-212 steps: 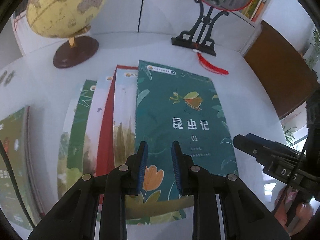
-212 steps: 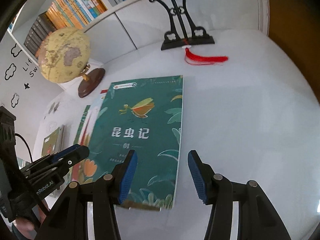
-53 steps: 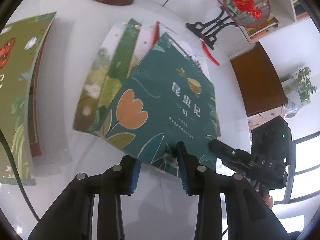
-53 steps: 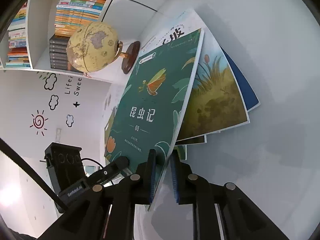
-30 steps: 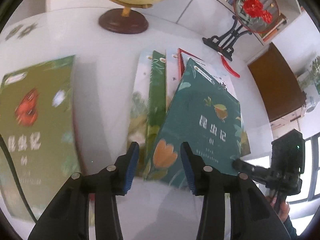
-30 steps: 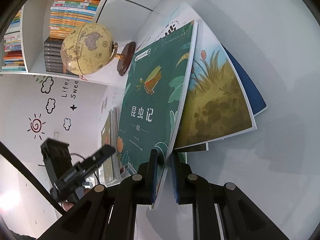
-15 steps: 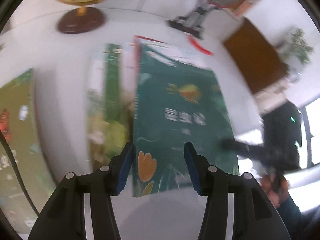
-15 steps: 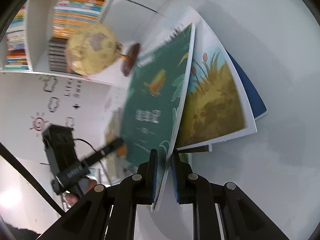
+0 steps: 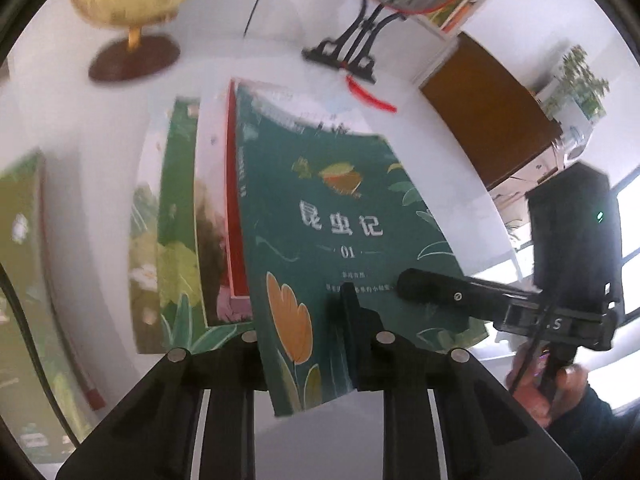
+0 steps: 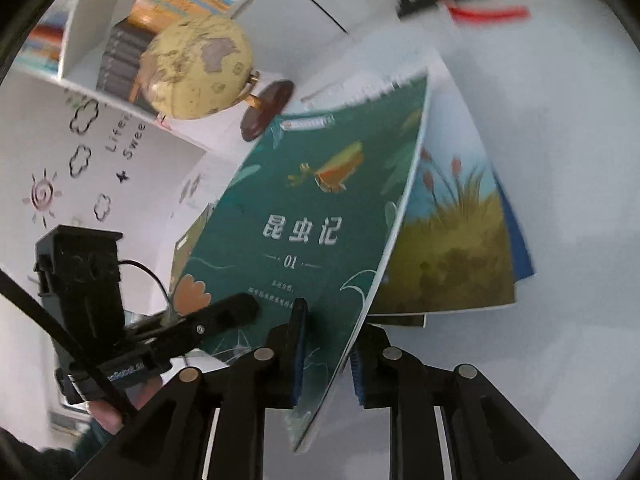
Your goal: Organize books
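Left gripper (image 9: 308,344): its jaws are closing, with the near edge of the dark green book (image 9: 344,232) between the fingers (image 9: 352,320); the pads bear on the cover by the orange tulip print. Right gripper (image 10: 326,344): its jaws read as easing very slightly apart, yet the fingers (image 10: 298,336) remain clamped on the same book's near right edge, one finger above the cover and one below. The book, titled in white characters and numbered 01, is tilted up off the pile, its cover bowed between the two grips. Beneath and beside it a fanned stack of books (image 9: 180,240) lies flat on the white bench (image 9: 80,120): a red-edged volume and green floral covers to the left, and, in the right wrist view, a reed-and-grass cover (image 10: 448,252) over a blue one to the right. A further olive-green book (image 9: 20,280) lies apart at the far left. A person's hand (image 9: 552,384) grips the right tool's handle. At the back of the bench stand a yellow globe (image 10: 200,66) on a brown base and a black ornamental stand (image 9: 344,56) with a red tassel (image 9: 370,96). A bookshelf (image 10: 132,40) fills the wall behind.
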{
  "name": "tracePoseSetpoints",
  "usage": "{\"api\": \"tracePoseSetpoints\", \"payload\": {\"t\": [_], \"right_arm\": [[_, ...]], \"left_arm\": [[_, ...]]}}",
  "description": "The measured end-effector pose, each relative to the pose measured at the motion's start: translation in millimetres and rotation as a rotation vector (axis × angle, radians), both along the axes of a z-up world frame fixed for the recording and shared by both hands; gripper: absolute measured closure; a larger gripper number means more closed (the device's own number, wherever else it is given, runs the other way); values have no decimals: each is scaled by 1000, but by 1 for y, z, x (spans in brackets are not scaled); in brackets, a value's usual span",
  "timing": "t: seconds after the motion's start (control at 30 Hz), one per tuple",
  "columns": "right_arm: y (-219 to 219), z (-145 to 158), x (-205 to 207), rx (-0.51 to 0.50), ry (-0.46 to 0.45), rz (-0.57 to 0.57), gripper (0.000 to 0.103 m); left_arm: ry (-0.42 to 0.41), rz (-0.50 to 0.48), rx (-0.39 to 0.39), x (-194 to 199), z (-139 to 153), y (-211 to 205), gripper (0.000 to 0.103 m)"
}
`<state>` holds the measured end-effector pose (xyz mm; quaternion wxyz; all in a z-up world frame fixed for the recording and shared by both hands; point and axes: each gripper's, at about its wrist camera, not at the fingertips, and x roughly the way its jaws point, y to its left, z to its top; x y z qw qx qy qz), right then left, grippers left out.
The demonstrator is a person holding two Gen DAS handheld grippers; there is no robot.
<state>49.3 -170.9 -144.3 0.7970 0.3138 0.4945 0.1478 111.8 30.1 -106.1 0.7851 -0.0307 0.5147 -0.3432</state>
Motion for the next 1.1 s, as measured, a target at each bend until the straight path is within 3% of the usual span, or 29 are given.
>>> {"api": "tracePoseSetpoints", "payload": {"t": [0.13,0.23,0.43,0.63,0.87,1.1], "right_arm": [[17,30,-4,-143,-84,64,85],[33,49,-7,-228,-133,96,85],[63,79,-12,-271,-215,143,85],[128,115,-4,-294,-324,240,85],[210,117,18,-276,-371,341,84],[270,83,53,-238,-301,371,84]], "left_arm": [[-121,-16,64,-14,20,-3,85],[-135,3,47,-18,33,11,85],[-222,72,44,-35,68,54,85],[-277,200,53,-40,94,122,85],[-272,318,92,-30,87,198,85],[-210,367,118,-10,53,239,85]]}}
